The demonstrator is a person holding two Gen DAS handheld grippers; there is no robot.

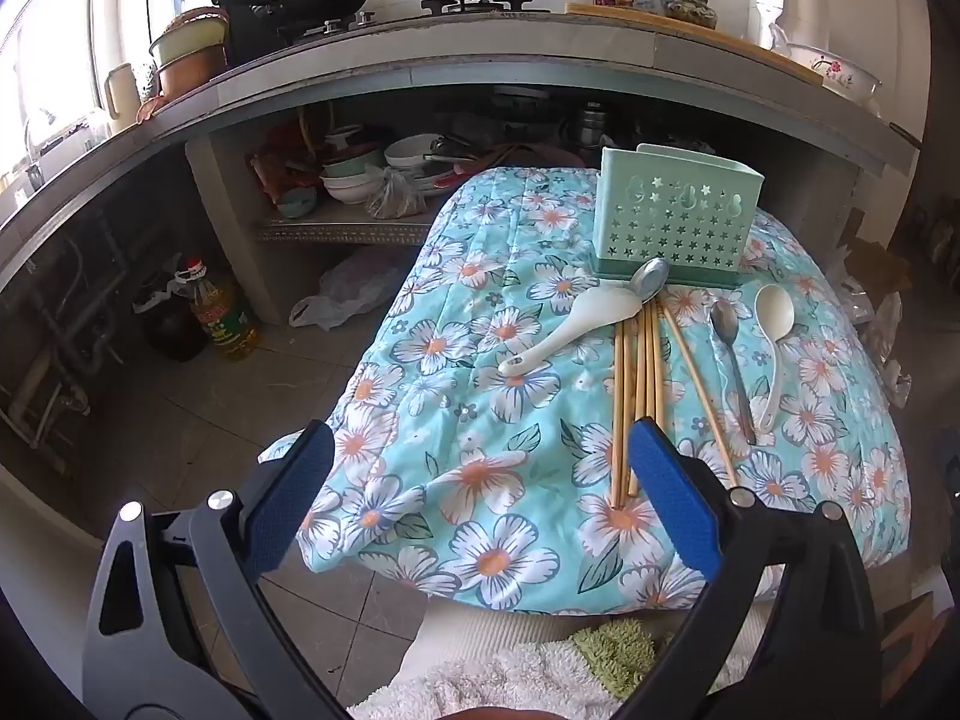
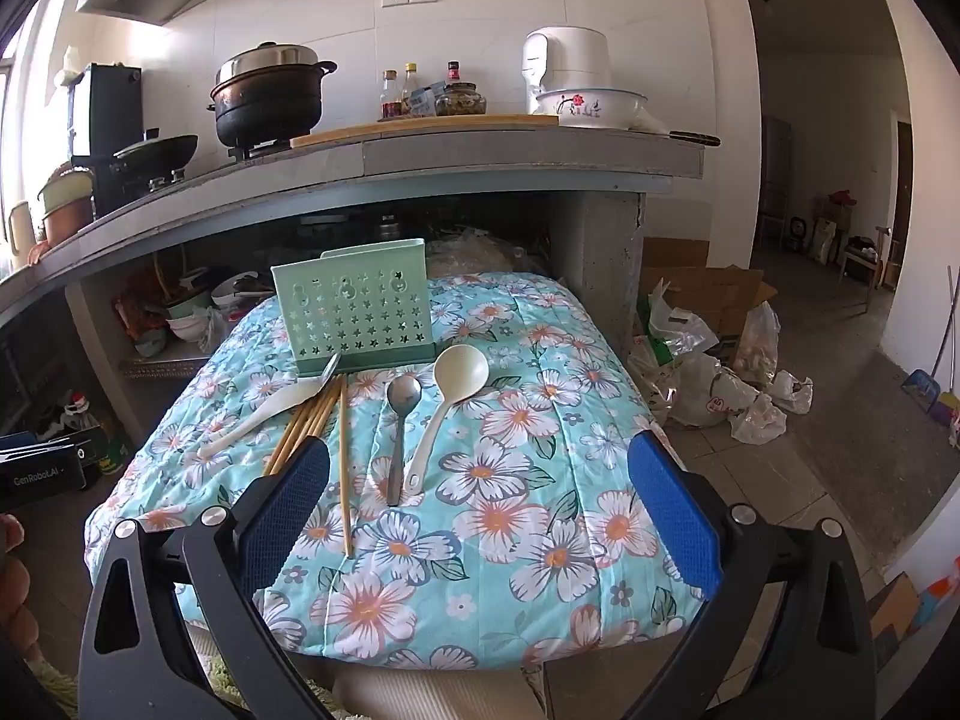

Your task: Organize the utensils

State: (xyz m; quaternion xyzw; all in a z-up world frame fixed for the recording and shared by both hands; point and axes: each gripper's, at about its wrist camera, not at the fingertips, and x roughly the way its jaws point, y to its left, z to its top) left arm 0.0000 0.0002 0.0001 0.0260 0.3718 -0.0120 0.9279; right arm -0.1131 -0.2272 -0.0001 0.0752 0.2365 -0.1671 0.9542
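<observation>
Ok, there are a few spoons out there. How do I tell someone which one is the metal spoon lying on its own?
Start at the green star-punched holder on the floral quilt. In front of it, right of the chopsticks, lie two spoons side by side. The metal spoon is the left one, grey and shiny, beside the larger cream ladle.

Right gripper (image 2: 480,474) jaws wide, empty, above floral quilt (image 2: 540,480); utensils ahead.

Grey counter (image 2: 480,162), white tiled wall (image 2: 480,48), tiled floor (image 1: 240,396).
</observation>
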